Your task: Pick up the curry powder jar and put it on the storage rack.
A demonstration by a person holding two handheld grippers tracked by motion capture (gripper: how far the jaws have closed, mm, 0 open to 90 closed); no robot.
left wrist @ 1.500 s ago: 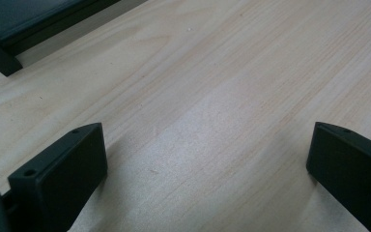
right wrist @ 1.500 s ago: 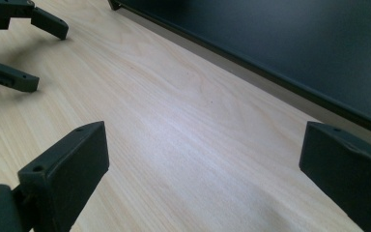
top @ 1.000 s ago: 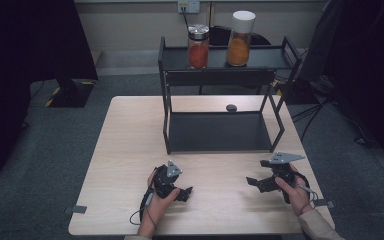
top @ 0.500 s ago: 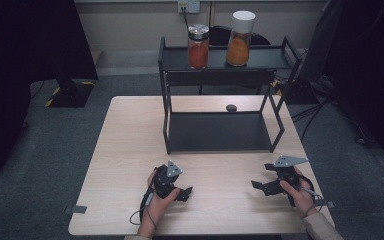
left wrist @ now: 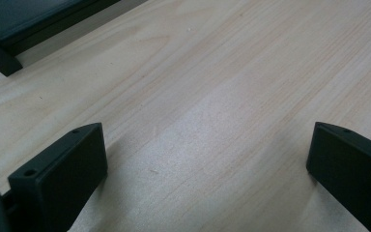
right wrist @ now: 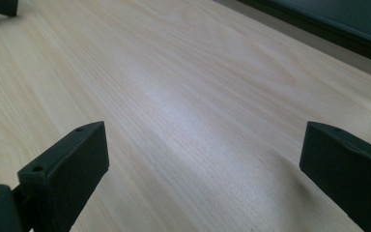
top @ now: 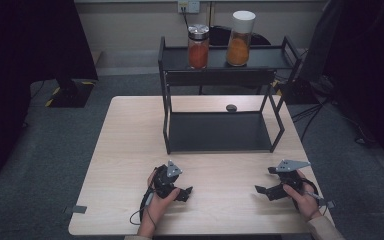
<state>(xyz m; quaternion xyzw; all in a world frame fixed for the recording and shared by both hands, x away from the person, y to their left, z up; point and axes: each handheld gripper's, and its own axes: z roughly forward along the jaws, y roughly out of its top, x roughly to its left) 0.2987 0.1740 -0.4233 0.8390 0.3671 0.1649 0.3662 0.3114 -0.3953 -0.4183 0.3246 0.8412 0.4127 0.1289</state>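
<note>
grippers low over the near table (top: pixel 130 150), both empty. left gripper (top: pixel 185 192) points right, jaws spread wide over bare wood; right gripper (top: pixel 261 191) points left toward it, jaws likewise wide apart. they sit well apart. rack (top: pixel 220 132) stands beyond them, mid-table, two jars (top: pixel 198 47) on its top shelf.

Both hands are gripping black units: left gripper (top: pixel 186 191) and right gripper (top: pixel 261 190) showing grey three-cornered plates, screw-holed blocky jaws, a black trailing cable (top: pixel 142 212), a beige sleeve (top: pixel 326 229).
</note>
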